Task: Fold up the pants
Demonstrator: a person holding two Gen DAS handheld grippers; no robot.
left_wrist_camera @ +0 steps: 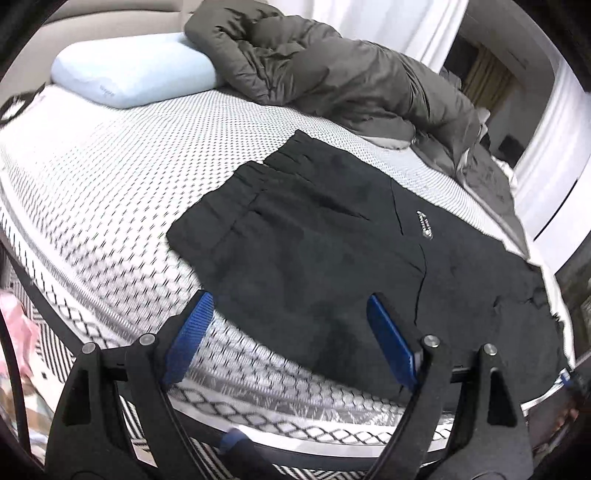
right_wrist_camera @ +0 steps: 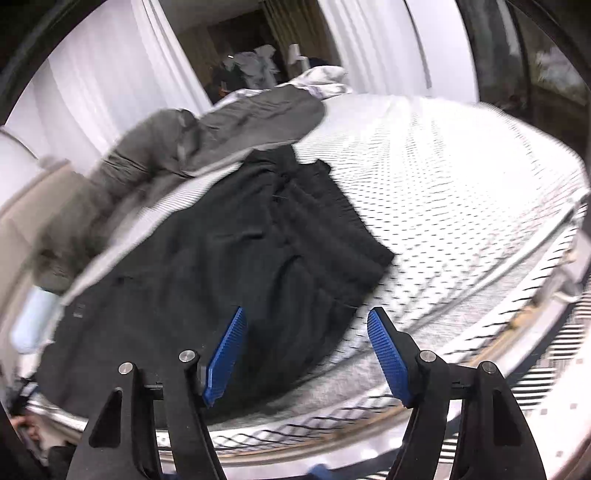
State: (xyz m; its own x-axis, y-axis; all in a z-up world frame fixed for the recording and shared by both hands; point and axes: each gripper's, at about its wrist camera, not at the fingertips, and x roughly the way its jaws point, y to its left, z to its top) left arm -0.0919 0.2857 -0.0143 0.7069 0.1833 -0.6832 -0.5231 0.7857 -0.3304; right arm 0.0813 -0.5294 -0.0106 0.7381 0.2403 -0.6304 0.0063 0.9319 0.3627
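Black pants (left_wrist_camera: 314, 251) with a small pale logo, on a white mattress (left_wrist_camera: 110, 192) dotted with dark specks. Pale blue pillow (left_wrist_camera: 136, 77), olive-grey duvet (left_wrist_camera: 332, 70), white curtains (right_wrist_camera: 96, 70). Both hand-held grippers: black arms, ribbed blue pads (left_wrist_camera: 391, 339).

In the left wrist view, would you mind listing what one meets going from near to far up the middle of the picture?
Left gripper, jaws open and empty → black pants lying on the patterned mattress → grey-brown duvet bunched at the far side → white curtain.
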